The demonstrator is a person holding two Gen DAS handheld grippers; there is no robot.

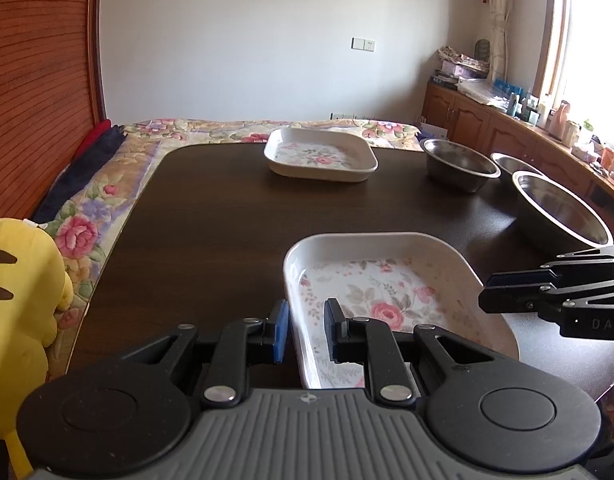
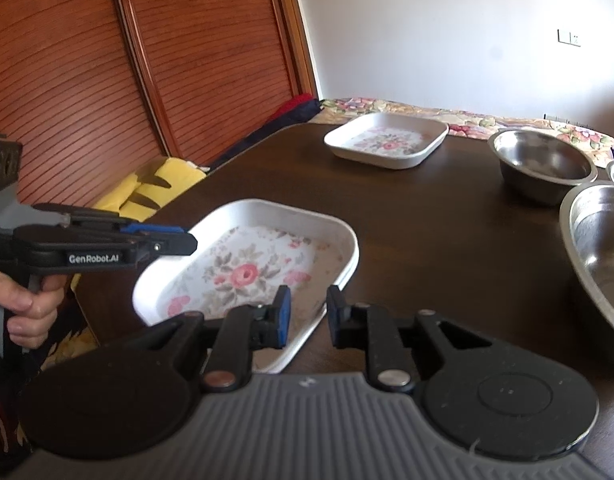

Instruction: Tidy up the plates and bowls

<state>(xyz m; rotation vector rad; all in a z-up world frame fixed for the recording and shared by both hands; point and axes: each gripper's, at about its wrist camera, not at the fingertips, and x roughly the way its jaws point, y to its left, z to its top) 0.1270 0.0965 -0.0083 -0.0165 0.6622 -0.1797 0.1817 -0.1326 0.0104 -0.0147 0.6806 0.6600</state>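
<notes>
In the left wrist view we see our left claw (image 1: 305, 330) low in the frame, its jaws parted and straddling the left rim of the near floral plate (image 1: 387, 296): one blue pad sits outside the rim, the other inside, with gaps showing, so it grips nothing. Our right claw (image 1: 485, 292) enters from the right edge, beside the plate's right rim; from this side its fingers look close together, while in the right wrist view the right claw (image 2: 307, 314) stands released at lower centre, spanning the plate's near right edge without touching it that we can tell.

The plate lies flat on the dark tabletop (image 1: 211, 216). A second floral plate (image 1: 321, 156) sits at upper centre, near the far edge. To the right stand a small steel bowl (image 1: 459, 164), another bowl (image 1: 515, 164) partly hidden behind, and a large steel bowl (image 1: 559, 212) at the right edge.

A hand (image 2: 27, 308) at the left of the right wrist view grips the left tool's handle. A yellow plush toy (image 1: 19, 300) sits at lower left.
</notes>
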